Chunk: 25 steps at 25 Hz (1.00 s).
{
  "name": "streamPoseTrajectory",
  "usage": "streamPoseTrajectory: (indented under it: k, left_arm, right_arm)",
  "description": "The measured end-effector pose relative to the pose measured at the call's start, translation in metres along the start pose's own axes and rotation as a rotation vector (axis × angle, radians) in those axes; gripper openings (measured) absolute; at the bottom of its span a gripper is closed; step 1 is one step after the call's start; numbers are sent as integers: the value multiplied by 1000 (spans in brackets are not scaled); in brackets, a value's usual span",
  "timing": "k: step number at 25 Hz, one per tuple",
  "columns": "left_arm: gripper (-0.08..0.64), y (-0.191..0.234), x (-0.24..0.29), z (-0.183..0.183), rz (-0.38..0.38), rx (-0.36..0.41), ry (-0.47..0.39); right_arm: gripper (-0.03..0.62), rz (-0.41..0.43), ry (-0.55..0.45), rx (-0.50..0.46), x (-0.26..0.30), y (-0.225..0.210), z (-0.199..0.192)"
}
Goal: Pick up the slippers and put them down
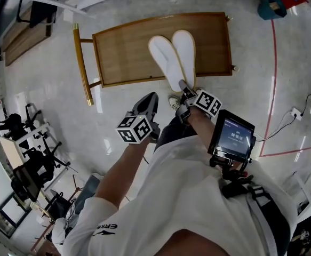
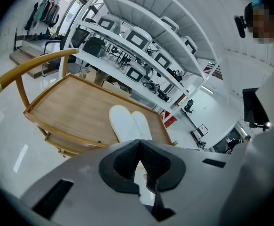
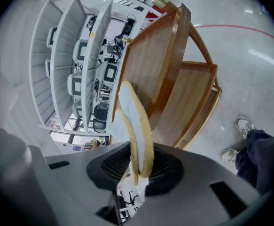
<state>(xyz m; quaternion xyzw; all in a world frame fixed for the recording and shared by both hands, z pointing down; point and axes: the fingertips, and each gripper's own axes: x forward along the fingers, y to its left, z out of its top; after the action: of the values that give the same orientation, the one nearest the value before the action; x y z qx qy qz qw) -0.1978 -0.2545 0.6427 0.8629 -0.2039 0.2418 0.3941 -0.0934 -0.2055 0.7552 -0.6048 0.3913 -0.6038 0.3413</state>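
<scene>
A pair of white slippers (image 1: pixel 174 55) stretches across the top of a wooden table (image 1: pixel 123 52), heel ends at the table's near edge, where the right gripper (image 1: pixel 184 87) has its jaws pinching both slippers together. The left gripper (image 1: pixel 151 97) hangs just short of that same edge, off the table, jaws pressed together with nothing between them.

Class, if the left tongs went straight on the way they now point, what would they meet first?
Probably the near ends of the white slippers, at the wooden table's edge; depth is unclear.
</scene>
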Motion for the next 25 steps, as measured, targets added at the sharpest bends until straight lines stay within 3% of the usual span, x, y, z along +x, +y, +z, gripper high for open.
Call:
streamPoseTrajectory:
  k: [8,16,25]
  left_arm:
    - [3,1,3,-5,5,6,12]
    - [3,3,7,-6,-2,7,14]
    - [3,11,23,-26,-27,9,50]
  right_arm:
    - [87,-20,25,-59,2,-8,0]
    - [164,-46,52,-90,2,-17,-1]
    - [169,-54,76,-122,-1,-20,-2]
